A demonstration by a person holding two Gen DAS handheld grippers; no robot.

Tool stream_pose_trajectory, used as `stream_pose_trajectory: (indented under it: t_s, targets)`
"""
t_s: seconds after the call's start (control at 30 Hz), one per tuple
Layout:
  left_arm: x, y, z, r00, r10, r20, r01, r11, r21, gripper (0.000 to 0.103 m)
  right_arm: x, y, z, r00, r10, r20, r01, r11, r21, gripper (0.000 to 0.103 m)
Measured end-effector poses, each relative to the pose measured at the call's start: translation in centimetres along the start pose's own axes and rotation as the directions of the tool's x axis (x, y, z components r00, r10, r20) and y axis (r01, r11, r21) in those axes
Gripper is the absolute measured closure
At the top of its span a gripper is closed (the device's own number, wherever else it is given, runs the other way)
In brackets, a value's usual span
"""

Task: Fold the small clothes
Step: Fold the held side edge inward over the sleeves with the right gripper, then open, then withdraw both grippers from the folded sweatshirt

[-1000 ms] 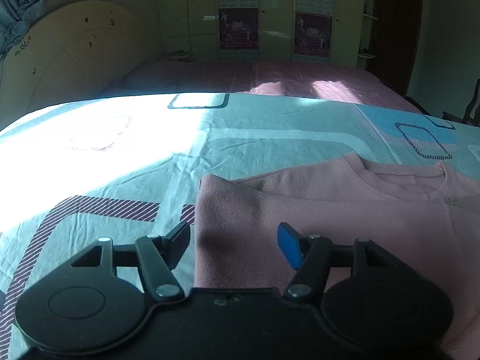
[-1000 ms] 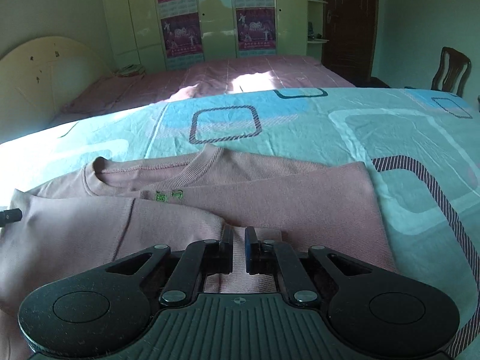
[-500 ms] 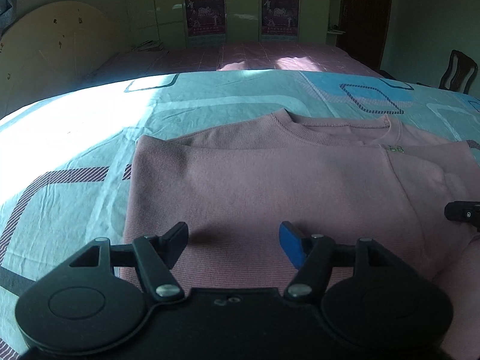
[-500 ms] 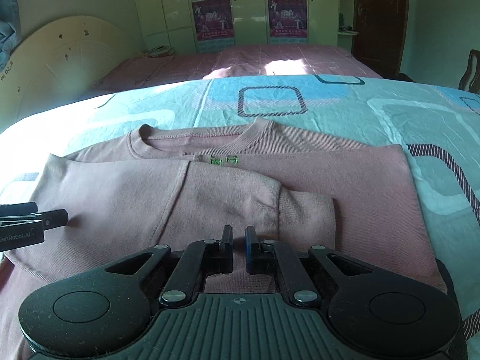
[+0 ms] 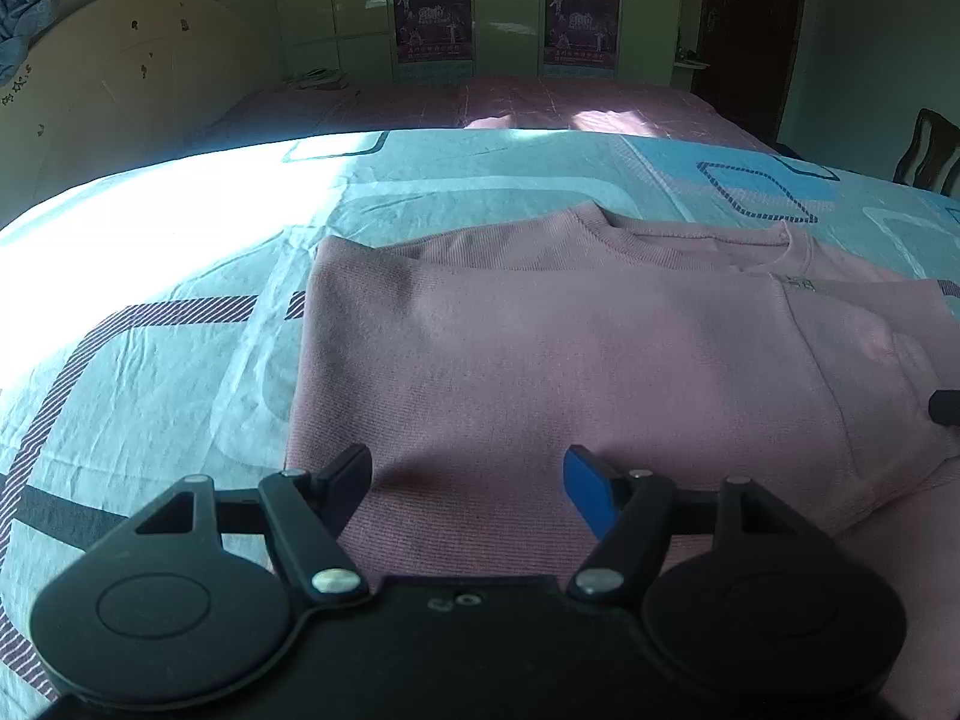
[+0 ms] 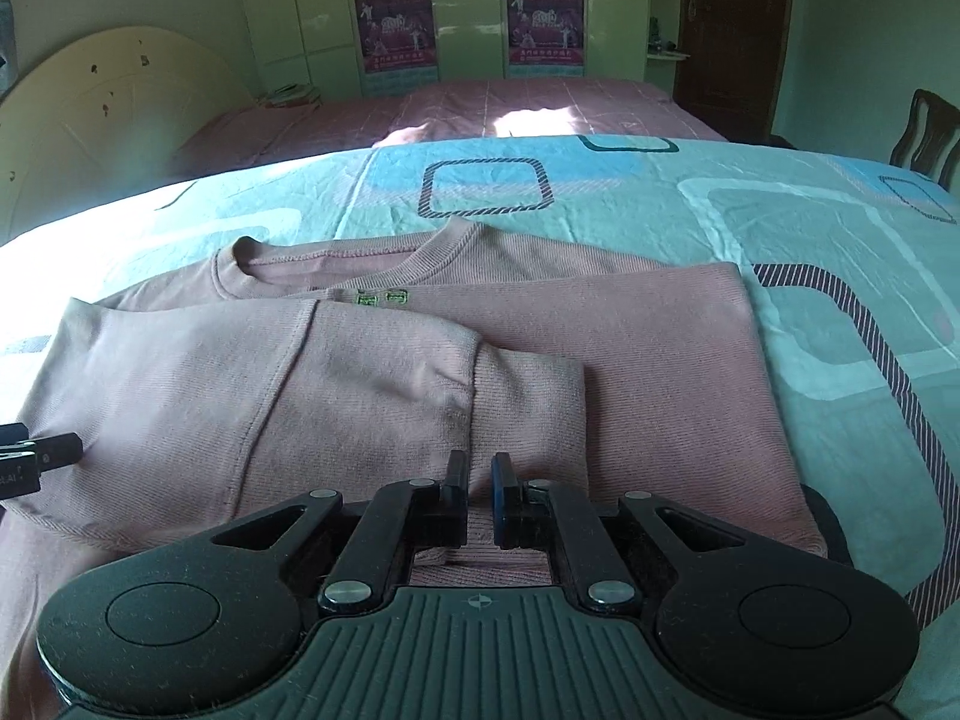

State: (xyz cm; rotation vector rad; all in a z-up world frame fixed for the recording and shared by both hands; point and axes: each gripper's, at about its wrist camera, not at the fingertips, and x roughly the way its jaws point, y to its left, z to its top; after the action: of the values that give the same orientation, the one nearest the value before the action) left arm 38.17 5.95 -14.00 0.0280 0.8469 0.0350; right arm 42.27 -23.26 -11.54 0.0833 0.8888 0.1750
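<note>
Pink sweatshirt [image 6: 600, 348] lies flat on the teal patterned bedsheet [image 6: 810, 228], both sides and sleeves folded in. Left gripper [image 5: 467, 468] is released, jaws wide and just been opening, nothing between them. Right gripper [image 6: 479, 480] has just been cracking open, a narrow gap over the sleeve cuff [image 6: 528, 396], no clear grip. Side folds look done; next likely calls for pinching the hem and folding it up toward the collar [image 6: 342, 258].

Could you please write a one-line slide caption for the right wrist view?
Right gripper, jaws just parted slightly, over the folded-in sleeve cuff of a pink sweater on a patterned bedsheet.
</note>
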Motion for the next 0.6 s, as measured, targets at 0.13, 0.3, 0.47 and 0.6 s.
stream_pose_trajectory:
  t_s: [0.13,0.3,0.47,0.6]
  targets:
    - [-1.3,-0.7,-0.5,1.0,-0.018,0.013,0.018,1.0,0.013,0.033,-0.9,1.6,-0.2,0.999,0.022,0.047,-0.02,0.999,-0.039,0.044]
    - [-1.2,-1.0,-2.3,1.0,0.0,-0.009,0.0,0.999,0.032,0.033,-0.8,2.3,-0.7,0.999,0.021,0.046,-0.018,0.998,-0.062,0.046]
    - [-0.6,0.0,-3.4,1.0,0.006,-0.003,-0.006,1.0,-0.011,0.023,0.7,1.2,-2.1,1.0,-0.016,-0.021,0.014,0.994,-0.107,0.065]
    - [-0.8,-0.1,-3.6,1.0,0.018,0.005,-0.018,1.0,-0.013,0.023,0.3,-0.6,-2.3,1.0,-0.012,-0.022,0.011,0.997,-0.075,0.065]
